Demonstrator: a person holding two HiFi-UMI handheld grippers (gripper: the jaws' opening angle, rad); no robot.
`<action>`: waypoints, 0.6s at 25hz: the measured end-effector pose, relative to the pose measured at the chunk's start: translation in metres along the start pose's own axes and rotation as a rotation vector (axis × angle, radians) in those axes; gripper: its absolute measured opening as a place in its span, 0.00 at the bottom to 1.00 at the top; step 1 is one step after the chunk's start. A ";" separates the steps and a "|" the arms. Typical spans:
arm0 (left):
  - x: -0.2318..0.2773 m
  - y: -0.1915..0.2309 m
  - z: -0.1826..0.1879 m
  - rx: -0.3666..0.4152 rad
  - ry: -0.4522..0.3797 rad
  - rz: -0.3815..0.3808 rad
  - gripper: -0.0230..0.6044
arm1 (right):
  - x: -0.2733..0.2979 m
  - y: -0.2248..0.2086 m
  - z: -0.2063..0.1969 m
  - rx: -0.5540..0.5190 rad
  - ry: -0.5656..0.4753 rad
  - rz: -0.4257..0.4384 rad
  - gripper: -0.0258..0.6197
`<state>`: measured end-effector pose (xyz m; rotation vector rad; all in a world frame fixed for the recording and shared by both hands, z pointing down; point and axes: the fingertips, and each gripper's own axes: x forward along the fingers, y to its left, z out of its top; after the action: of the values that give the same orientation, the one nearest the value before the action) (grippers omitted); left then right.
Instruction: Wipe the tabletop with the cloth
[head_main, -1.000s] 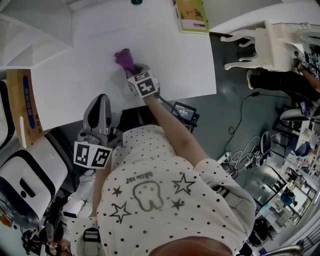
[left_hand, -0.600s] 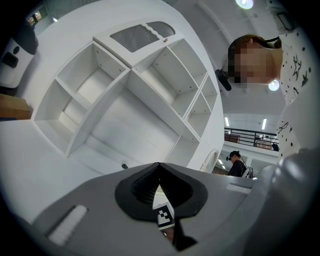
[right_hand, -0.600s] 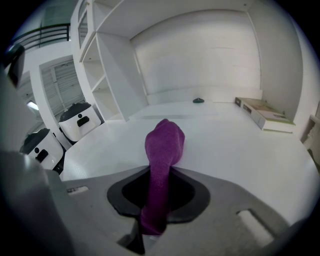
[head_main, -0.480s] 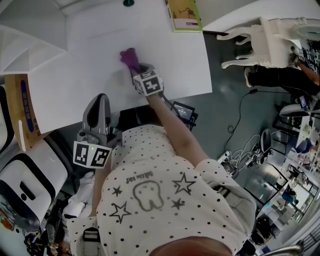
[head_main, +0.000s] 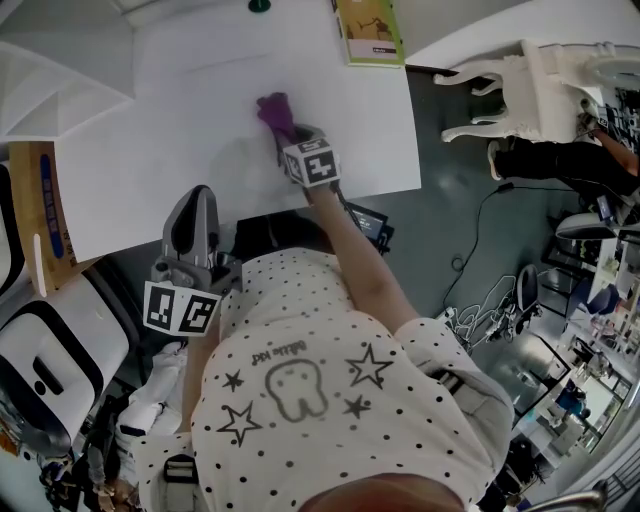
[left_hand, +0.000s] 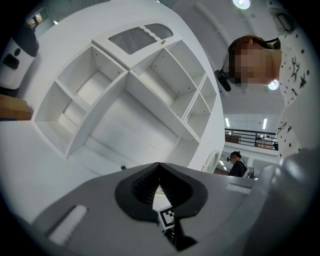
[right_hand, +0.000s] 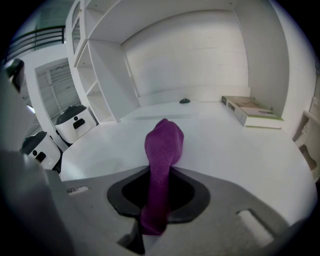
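My right claw (right_hand: 159, 186) is pinching the purple cloth (right_hand: 164, 142). The cloth stands bunched in a narrow roll between the jaws, and its free end seems to rest on the white surface (head_main: 170, 180), toward the middle and nearer my edge. My left claw (left_hand: 159, 175) is pressed together on nothing. It hangs off the near edge of the surface, pointing up at the white shelves (left_hand: 125, 85), out of the work. My main worry is the shape of the cloth. Rolled this tight, only a small nub of it can touch, so each pass would clean a thin stripe and leave gaps unless I overlap strokes. If I lean too low, the jaw tips could scrape the surface, and if I ride too high, the cloth would skim without wiping. The jaws hold only a narrow strip of fabric, so a hard drag could tug it free. A book (right_hand: 252, 112) lies at the far right edge and a small dark object (right_hand: 184, 101) sits near the back, and a wide sweep could shove either one.
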<state>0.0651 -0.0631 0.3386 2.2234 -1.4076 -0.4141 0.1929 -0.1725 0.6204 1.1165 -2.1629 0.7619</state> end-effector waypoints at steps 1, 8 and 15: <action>0.000 0.000 0.000 0.000 -0.002 0.000 0.03 | -0.001 -0.003 -0.001 0.000 -0.001 -0.005 0.15; 0.001 -0.005 0.000 0.000 -0.015 0.003 0.03 | -0.012 -0.031 -0.004 0.013 -0.016 -0.037 0.15; 0.000 -0.008 -0.001 0.000 -0.017 0.013 0.03 | -0.023 -0.053 -0.008 0.034 -0.016 -0.055 0.15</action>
<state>0.0720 -0.0597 0.3349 2.2142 -1.4299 -0.4296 0.2505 -0.1810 0.6211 1.1986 -2.1307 0.7701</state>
